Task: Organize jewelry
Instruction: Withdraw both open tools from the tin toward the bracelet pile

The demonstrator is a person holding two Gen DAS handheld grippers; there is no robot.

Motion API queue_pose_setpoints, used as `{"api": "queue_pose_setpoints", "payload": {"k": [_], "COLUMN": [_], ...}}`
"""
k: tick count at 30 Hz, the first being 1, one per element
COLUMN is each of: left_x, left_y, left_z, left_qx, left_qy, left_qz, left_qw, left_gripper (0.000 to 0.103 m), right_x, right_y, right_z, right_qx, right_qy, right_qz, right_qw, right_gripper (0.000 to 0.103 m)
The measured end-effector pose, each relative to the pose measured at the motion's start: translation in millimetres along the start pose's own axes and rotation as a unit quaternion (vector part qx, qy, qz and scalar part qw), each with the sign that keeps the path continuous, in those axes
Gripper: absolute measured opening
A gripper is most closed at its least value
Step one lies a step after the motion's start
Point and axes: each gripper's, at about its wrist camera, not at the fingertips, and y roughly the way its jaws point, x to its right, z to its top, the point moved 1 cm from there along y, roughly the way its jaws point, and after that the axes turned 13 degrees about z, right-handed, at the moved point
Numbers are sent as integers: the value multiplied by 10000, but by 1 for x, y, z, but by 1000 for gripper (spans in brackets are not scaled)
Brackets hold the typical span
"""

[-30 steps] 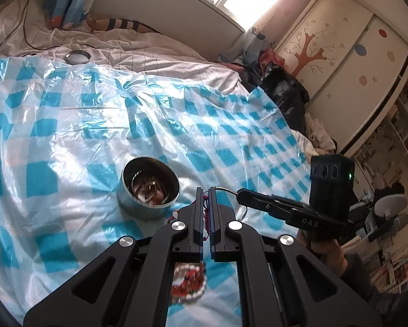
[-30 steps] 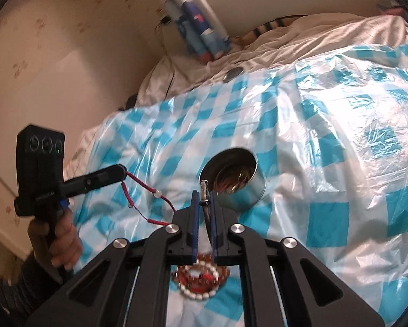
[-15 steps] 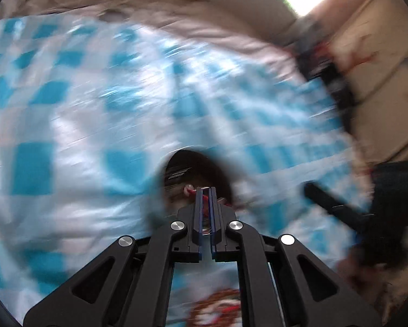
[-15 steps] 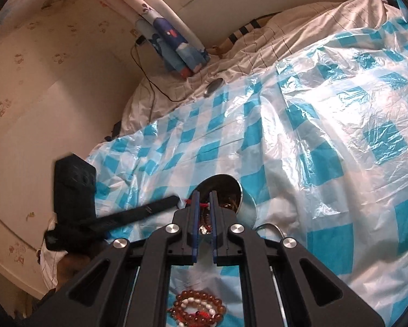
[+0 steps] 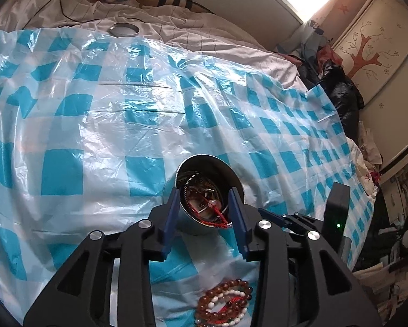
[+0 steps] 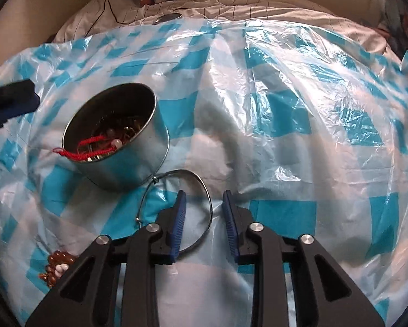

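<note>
open right gripper [image 6: 202,201], silver bangle [image 6: 204,190], tin [image 6: 116,136]

The sheet [image 6: 285,103] over the bed is thin, glossy, crinkled plastic. The tin [image 6: 138,163] is dull brushed metal, dark within. A braided red cord [image 6: 92,147] of matt thread is seen inside it. The bangle [image 6: 204,190] is thin, shiny metal wire. The beads [image 5: 225,302] are polished and smooth. The bedsheet [image 5: 204,35] is soft, matt cloth.
</note>
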Motion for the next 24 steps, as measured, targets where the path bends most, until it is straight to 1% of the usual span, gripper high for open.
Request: {"api": "queue_pose_setpoints", "payload": {"k": [1,4,9,11,13,15,18,19,21,24], "left_x": [0,-2,-13,-16,-19,-21,-23,-23,-25,-27], "left_y": [-1,-6,-16,-20,-23,-24,-25,-25,-25,-27], "left_z": [-1,-2,-2,-2,-2,-3,-3,-3,-2,-2], "left_qx": [10,48,136,164,188,195,179,173,164,166], "left_qy": [6,-18,-250,-321,-370,-411,-411,-411,-428,-477], "left_qz": [-7,-4,-22,-40,-44,-55,-49,-52,-60,-90], "left_qw": [10000,10000,9996,9993,9991,9989,9990,9990,9989,9987], "left_gripper": [36,37,41,42,43,44,45,45,45,46], "right_x": [0,0,-4,-12,-26,-42,-51,-53,-51,-45], "right_y": [-2,-14,-53,-60,-58,-45,-27,-18,-9,-15], "right_z": [0,1,18,26,36,48,57,58,55,53], "right_qx": [15,204,900,1092,1148,1105,1074,971,888,959], "right_qy": [4,51,181,147,62,-46,-21,-24,-15,96], "right_qz": [22,44,279,396,525,583,550,547,524,529], "right_qw": [10000,9998,9954,9931,9920,9922,9927,9938,9947,9939], "right_gripper": [4,4,4,4,4,4,5,6,31,32]}}
